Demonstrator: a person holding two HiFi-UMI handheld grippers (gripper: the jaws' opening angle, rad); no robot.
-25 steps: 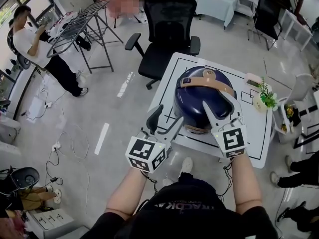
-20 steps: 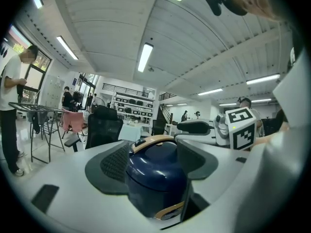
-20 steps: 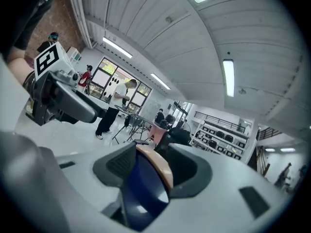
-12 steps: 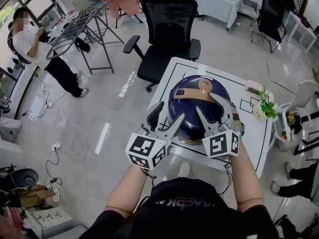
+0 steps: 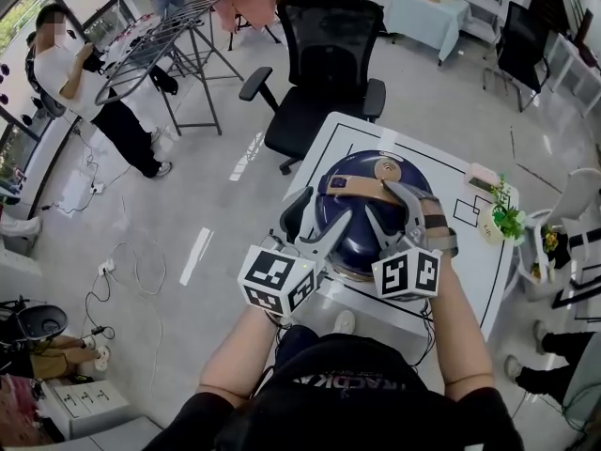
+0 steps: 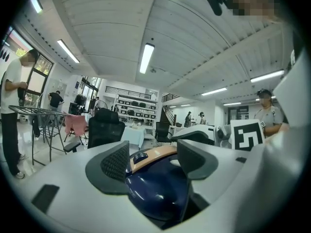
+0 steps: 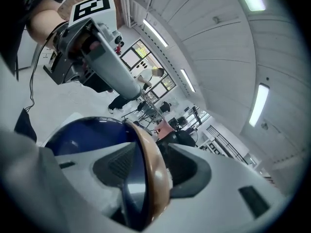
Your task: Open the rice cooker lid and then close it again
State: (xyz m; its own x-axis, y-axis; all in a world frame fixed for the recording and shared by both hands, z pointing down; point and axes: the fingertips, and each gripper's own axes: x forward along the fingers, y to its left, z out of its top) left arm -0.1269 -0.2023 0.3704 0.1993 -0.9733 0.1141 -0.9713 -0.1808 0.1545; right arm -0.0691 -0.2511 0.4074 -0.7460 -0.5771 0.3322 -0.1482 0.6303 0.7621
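A dark blue rice cooker (image 5: pixel 362 228) with a tan handle (image 5: pixel 357 188) across its domed lid stands on a white table (image 5: pixel 474 242); the lid looks down. My left gripper (image 5: pixel 321 209) is open against the cooker's front left side, and the blue dome (image 6: pixel 155 188) with the handle (image 6: pixel 153 155) shows between its jaws. My right gripper (image 5: pixel 383 200) lies on top of the lid, open. Its jaws straddle the tan handle (image 7: pixel 150 149), with a gap left on one side. The blue lid (image 7: pixel 82 135) fills the lower left of the right gripper view.
A black office chair (image 5: pixel 329 36) stands behind the table. A small potted plant (image 5: pixel 507 222) and a pink item (image 5: pixel 481 177) sit at the table's right edge. A drying rack (image 5: pixel 160 45) and a person (image 5: pixel 84 92) are far left.
My right gripper has shifted left from the cooker's right front onto the lid, over the handle. The left gripper has hardly moved.
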